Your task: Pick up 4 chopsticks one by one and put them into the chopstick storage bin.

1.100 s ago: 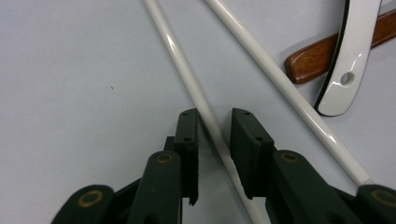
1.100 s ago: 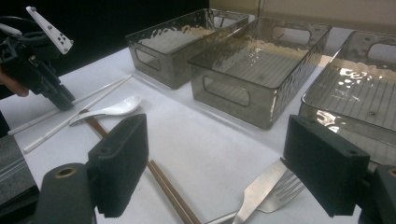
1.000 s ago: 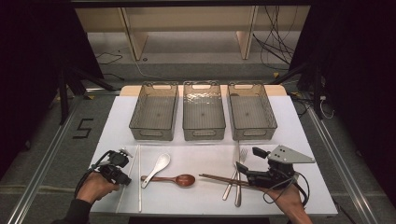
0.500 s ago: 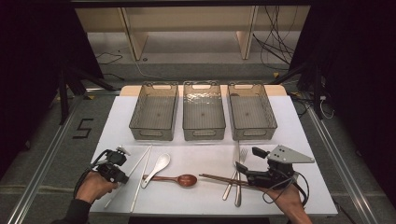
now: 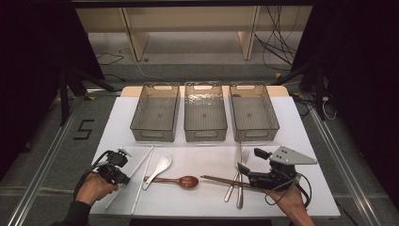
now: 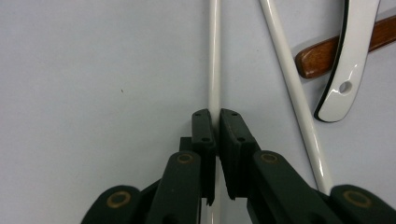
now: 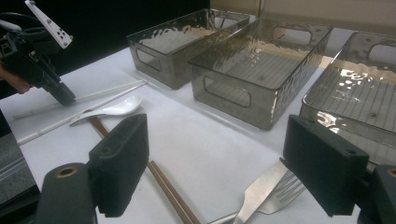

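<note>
L gripper (image 5: pixel 123 175) sits low at the near-left of the white mat (image 5: pixel 207 155), jaws clenched on a white chopstick (image 6: pixel 214 56); they've just been closing, w/ the stick between them. In the left gripper view the pads pinch the stick from both sides, and it runs straight up and away over the mat. In the high view that stick (image 5: pixel 136 165) lies diagonal, far end toward the bins, near end by the mat's front edge.

2nd white chopstick (image 5: pixel 142 179) lies just beside it on the R, the two angled apart toward the near end; not in the jaws. White spoon (image 5: pixel 158 170) is next to that, bowl toward the bins, handle tip resting over the end of the wooden spoon (image 5: pixel 174 180), which lies crosswise, bowl to the R.

R gripper (image 5: pixel 247 161) rests at the near-right, jaws released and wide, nothing between the pads. In the right gripper view they frame the brown chopsticks (image 7: pixel 169 191) and fork (image 7: pixel 266 193) below. In the high view the brown chopsticks (image 5: pixel 221 180) run from mid-mat to under the R gripper, crossing fork (image 5: pixel 234 181) and the steel piece beside it (image 5: pixel 240 188); can't tell what that piece is.

3 clear bins in a row at the far side, L (image 5: pixel 155 113), mid (image 5: pixel 204 112), R (image 5: pixel 253 112), no cutlery in them
</note>
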The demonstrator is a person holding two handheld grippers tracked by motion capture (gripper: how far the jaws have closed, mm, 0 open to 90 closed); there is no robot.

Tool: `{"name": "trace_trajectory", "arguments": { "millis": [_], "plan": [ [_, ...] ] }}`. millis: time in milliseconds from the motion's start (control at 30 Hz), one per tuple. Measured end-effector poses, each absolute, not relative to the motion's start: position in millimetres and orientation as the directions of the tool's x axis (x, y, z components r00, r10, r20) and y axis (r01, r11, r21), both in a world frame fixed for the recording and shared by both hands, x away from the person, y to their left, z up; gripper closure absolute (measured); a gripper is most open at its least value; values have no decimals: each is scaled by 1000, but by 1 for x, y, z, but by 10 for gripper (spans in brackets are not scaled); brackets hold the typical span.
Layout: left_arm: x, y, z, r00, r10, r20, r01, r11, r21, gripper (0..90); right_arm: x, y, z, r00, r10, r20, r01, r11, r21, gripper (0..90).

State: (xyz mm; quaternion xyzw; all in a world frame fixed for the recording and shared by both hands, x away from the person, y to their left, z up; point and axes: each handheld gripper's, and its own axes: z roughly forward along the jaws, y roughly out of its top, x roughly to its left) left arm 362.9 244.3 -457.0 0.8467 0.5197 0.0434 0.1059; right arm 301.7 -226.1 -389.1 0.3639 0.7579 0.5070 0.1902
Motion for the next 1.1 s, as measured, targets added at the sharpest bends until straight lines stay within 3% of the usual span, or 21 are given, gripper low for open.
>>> {"name": "trace_trajectory", "arguments": {
  "millis": [400,700,1100],
  "plan": [
    [351,232,-439,519,855,-14,817,-491,304,845,302,-226,-389,-662,745,81,359,220,907,234],
    [353,221,-415,561,822,-98,761,-466,451,844,302,-227,-389,-662,745,82,356,216,909,233],
    [377,213,-400,586,793,-167,726,-423,543,844,303,-229,-390,-652,753,94,365,203,909,233]
  ]
}}
